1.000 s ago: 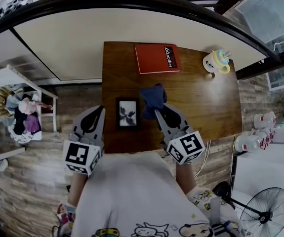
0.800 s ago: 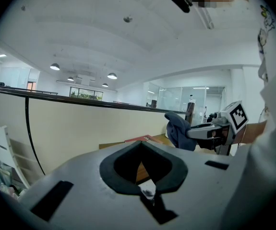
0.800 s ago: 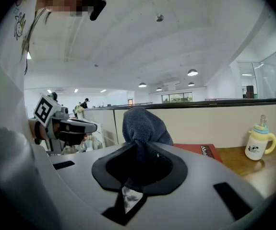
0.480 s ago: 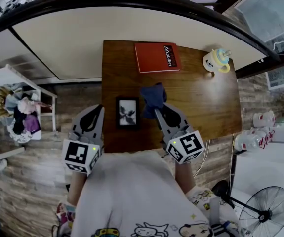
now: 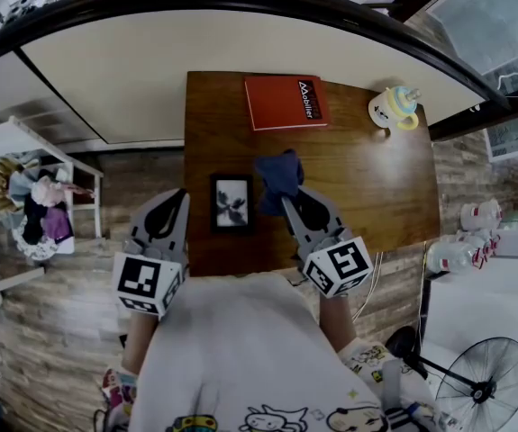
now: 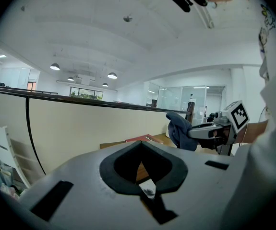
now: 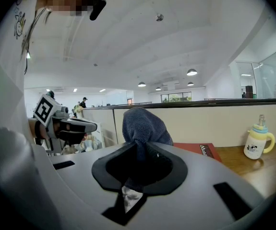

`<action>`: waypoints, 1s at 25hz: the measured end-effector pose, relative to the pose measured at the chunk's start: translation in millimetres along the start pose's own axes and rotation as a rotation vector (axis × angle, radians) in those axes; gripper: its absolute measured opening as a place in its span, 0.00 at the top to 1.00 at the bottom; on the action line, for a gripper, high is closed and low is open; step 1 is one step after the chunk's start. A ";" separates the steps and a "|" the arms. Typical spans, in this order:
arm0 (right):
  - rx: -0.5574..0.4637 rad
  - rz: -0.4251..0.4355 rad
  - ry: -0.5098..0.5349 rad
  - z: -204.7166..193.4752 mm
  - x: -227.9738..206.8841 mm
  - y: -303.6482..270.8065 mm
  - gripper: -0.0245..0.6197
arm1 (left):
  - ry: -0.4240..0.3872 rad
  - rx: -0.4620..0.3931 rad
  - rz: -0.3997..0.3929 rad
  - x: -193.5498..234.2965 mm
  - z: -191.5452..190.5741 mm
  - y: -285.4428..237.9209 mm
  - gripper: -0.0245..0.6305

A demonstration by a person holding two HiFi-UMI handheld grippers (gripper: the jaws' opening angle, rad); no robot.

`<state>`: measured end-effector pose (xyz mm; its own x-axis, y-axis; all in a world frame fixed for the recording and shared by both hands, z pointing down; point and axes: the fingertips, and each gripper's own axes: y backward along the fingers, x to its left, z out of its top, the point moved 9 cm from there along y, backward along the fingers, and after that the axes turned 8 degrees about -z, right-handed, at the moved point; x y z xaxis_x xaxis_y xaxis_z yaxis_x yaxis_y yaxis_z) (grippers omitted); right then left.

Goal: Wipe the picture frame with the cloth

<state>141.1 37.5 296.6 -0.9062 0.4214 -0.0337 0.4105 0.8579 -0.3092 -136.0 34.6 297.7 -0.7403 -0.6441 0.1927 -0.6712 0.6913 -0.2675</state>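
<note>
Wooden table [image 5: 367, 196], head view: brown top seen from steeply above, a pale partition wall behind it, the person's shirt at the bottom edge
Picture frame [image 5: 231, 202]: dark-bordered, lying flat near the table's front edge, between the left gripper [image 5: 179, 198] and the right gripper [image 5: 286, 205]; nothing touches it, and lying face up it is open to a wipe
Cloth [image 5: 278, 178]: dark blue and bunched, just right of the frame at the right gripper's tip
Red book [image 5: 286, 103] and cup [image 5: 394, 109]: at the far edge, well apart from the frame and out of the way
Left gripper view: jaws pressed together with nothing between them; this gripper hangs by the table's front left corner, probably waiting to steady the frame
Right gripper view: jaws clamped on the cloth, which bulges above them as a loose wad, a soft pad fit for rubbing
Task stage: by my judgement wiping has not begun; the cloth is beside the frame, not on it
</note>
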 end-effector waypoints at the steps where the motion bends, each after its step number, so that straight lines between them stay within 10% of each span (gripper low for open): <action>1: 0.001 -0.001 0.000 -0.1 -0.2 0.2 0.89 | -0.002 0.000 0.000 -0.2 0.0 -0.1 0.96; 25: 0.019 -0.009 0.010 -4.4 -2.2 5.9 0.89 | -0.002 0.003 0.015 -0.5 -3.7 2.3 0.96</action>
<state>145.9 42.9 299.0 -0.9088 0.4167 -0.0217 0.4002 0.8558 -0.3277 -137.2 37.7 300.4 -0.7500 -0.6345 0.1867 -0.6601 0.6998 -0.2732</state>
